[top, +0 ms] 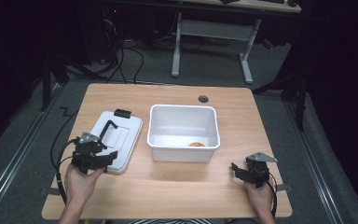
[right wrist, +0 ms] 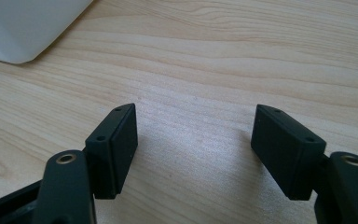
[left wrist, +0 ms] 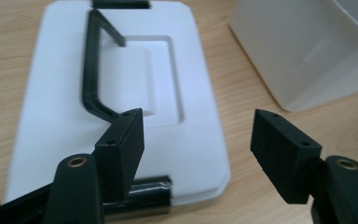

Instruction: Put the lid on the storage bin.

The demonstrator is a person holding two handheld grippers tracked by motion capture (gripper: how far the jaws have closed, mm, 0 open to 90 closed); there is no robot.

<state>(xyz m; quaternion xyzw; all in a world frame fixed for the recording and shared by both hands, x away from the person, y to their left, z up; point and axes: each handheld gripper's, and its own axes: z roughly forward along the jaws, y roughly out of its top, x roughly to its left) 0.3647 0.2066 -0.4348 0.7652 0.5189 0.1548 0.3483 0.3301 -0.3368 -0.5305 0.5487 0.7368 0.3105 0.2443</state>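
Nearest the person, the right gripper (top: 240, 171) rests on the wooden table (top: 177, 186), jaws wide and empty. The left gripper (top: 108, 157) hovers, jaws wide with nothing gripped, over the near end of the white lid (top: 123, 135), whose black handle (left wrist: 92, 79) stands raised. Beyond, just right of the lid, sits the white bin (top: 183, 133).

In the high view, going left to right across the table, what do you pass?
left gripper → white lid with its black handle → white tub → right gripper.
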